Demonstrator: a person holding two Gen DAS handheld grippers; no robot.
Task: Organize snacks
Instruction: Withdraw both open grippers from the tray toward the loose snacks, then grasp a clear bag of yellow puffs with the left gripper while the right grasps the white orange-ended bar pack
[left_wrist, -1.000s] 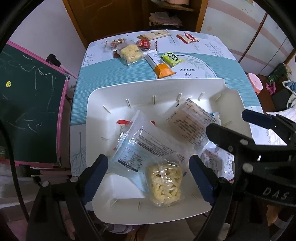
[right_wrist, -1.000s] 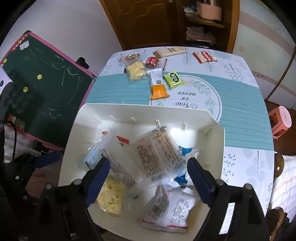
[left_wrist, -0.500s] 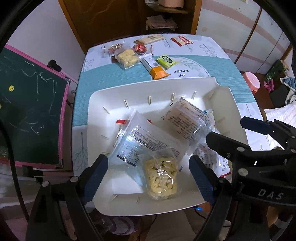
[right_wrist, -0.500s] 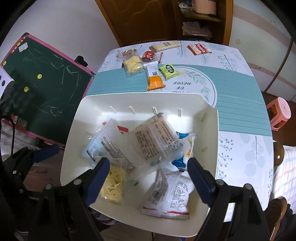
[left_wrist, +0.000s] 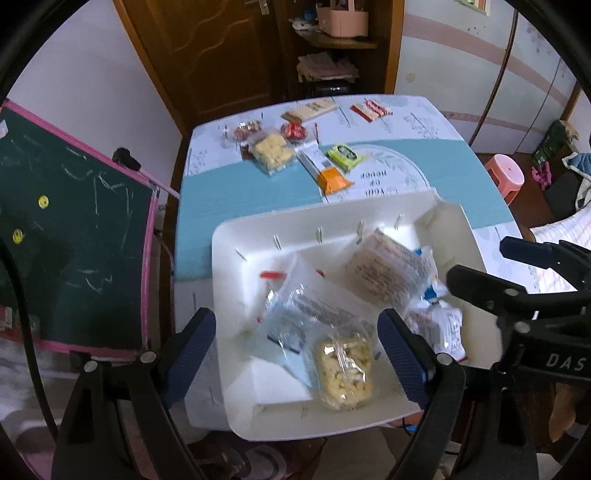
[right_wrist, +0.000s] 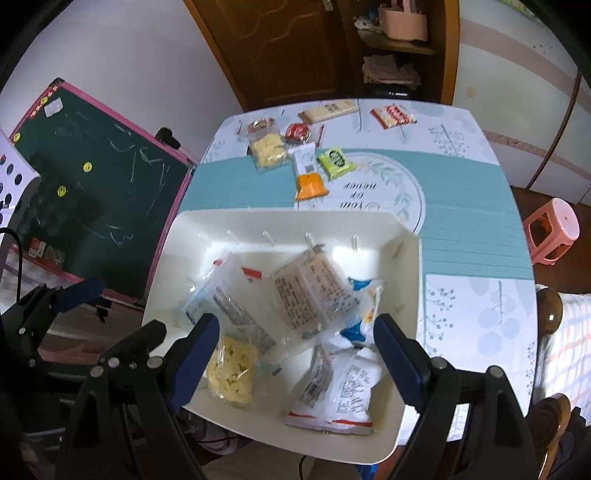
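A white plastic bin (left_wrist: 240, 266) (right_wrist: 177, 251) sits at the near edge of the table and holds several snack packets, among them a clear bag of yellow puffs (left_wrist: 345, 371) (right_wrist: 232, 371), a clear packet with a printed label (left_wrist: 388, 273) (right_wrist: 314, 291) and a white packet (right_wrist: 340, 395). My left gripper (left_wrist: 299, 354) is open and empty above the bin's near left part. My right gripper (right_wrist: 295, 360) is open and empty above its near right part. More snacks lie at the table's far side: an orange and white packet (left_wrist: 325, 171) (right_wrist: 308, 173), a green packet (left_wrist: 345, 155) (right_wrist: 334, 160), a yellow puff bag (left_wrist: 271, 151) (right_wrist: 267, 149).
A green chalkboard with a pink frame (left_wrist: 74, 229) (right_wrist: 103, 184) stands against the table's left side. A pink stool (right_wrist: 552, 230) (left_wrist: 506, 175) is on the floor to the right. A wooden door and shelf (left_wrist: 332, 48) stand behind the table.
Both grippers have pulled back and risen, so the bin and table look smaller and farther off. Both stay open and empty. The packets in the bin have not moved.
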